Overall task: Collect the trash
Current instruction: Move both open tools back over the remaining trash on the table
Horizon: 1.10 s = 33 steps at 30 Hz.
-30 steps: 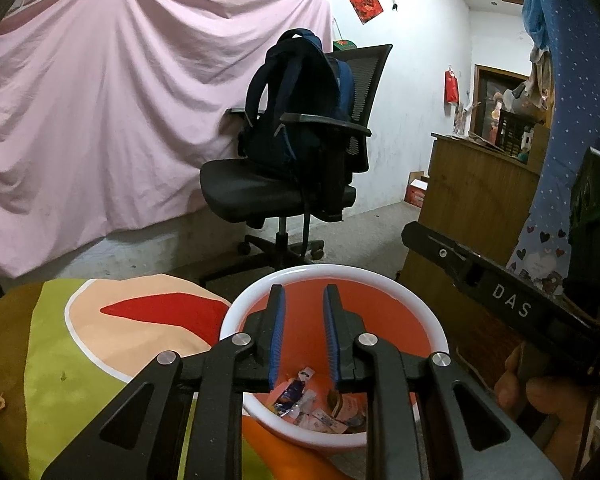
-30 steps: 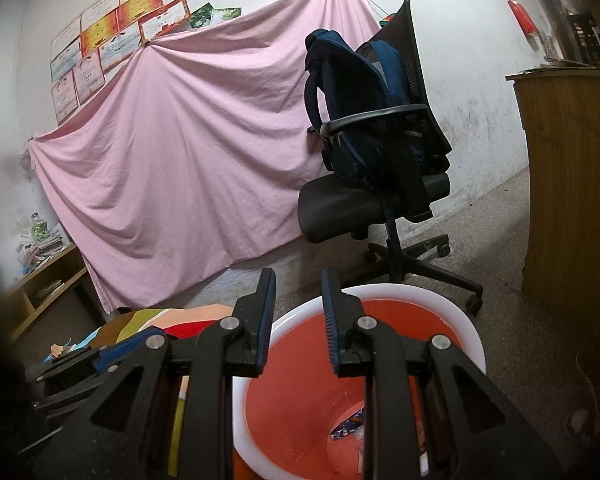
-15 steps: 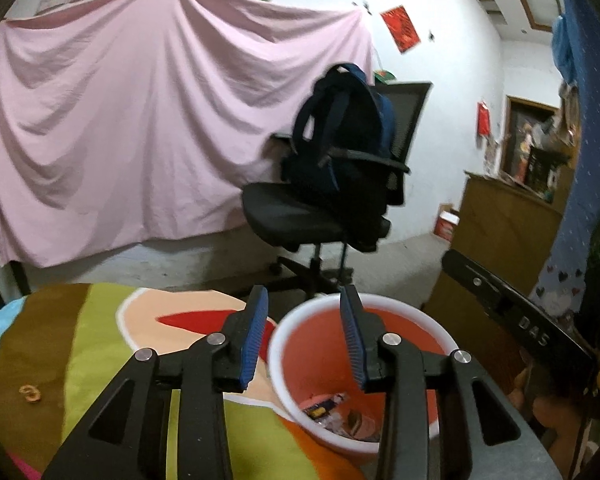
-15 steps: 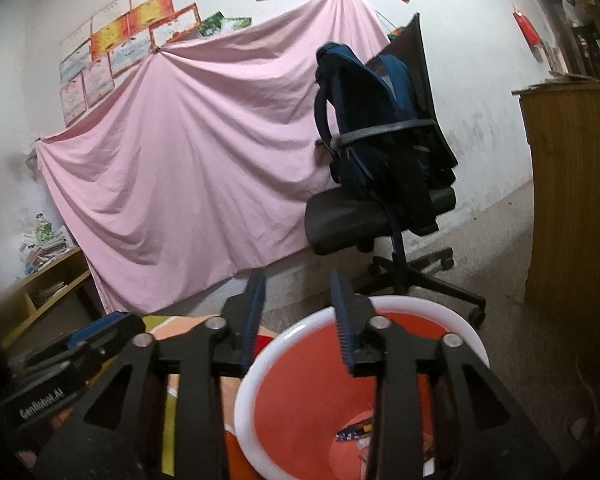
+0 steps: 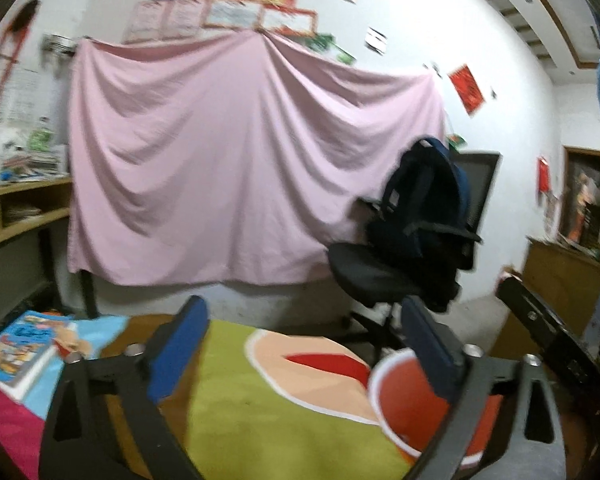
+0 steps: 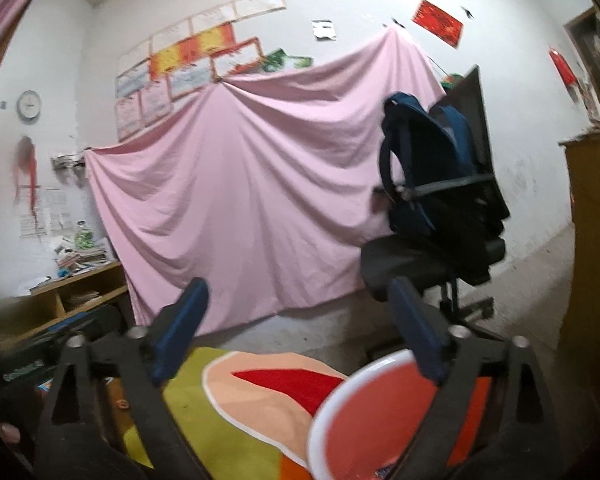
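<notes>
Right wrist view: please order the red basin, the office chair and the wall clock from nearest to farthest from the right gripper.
1. Red basin, just below the right gripper, lower right.
2. Office chair, on the floor beyond, right.
3. Wall clock, high on the far wall, left.

Right gripper (image 6: 300, 332) opening over the colourful cloth (image 6: 236, 432) — nothing lying between its blue pads. Orange basin (image 6: 364, 428) sitting at lower right; a backpack (image 6: 432, 168) resting on the office chair (image 6: 432, 264) behind.

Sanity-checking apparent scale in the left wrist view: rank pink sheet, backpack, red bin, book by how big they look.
1. pink sheet
2. backpack
3. red bin, partly hidden by the finger, so uncertain against the backpack
4. book, clipped by the frame edge
</notes>
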{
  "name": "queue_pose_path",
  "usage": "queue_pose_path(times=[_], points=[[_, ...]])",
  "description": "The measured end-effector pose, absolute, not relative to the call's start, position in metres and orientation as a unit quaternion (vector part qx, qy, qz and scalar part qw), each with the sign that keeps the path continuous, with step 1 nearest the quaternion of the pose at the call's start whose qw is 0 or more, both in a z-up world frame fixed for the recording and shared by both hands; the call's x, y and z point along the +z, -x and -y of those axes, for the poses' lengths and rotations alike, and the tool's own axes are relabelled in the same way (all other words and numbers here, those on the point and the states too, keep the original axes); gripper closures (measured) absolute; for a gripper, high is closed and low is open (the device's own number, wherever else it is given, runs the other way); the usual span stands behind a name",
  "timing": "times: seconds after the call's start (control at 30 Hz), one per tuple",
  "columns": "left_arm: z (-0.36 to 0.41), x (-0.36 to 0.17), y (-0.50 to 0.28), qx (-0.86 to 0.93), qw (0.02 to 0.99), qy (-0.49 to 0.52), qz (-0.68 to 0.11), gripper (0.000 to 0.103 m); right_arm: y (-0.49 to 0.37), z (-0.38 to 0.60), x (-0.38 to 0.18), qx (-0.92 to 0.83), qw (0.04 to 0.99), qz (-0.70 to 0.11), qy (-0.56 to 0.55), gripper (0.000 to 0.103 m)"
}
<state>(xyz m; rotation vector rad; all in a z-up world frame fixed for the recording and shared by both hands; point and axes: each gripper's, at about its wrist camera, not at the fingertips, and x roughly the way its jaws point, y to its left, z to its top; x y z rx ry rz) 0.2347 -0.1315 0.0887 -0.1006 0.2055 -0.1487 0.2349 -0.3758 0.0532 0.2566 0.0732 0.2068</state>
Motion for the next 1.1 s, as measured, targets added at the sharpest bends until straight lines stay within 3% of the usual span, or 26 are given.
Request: queue_pose_path(times=[0.57,1.1], points=[[0.001,0.076,-0.189,0.041,0.995,0.068,-0.061,0.002,-0.219,0.261,0.056,0.198,0.975,0.046,-0.089,0.000],[-0.068,0.021,-0.186,0.104,0.989,0.068,-0.083,0.002,-0.251,0.151,0.019,0.291,0.956,-0.030,0.010,0.000]])
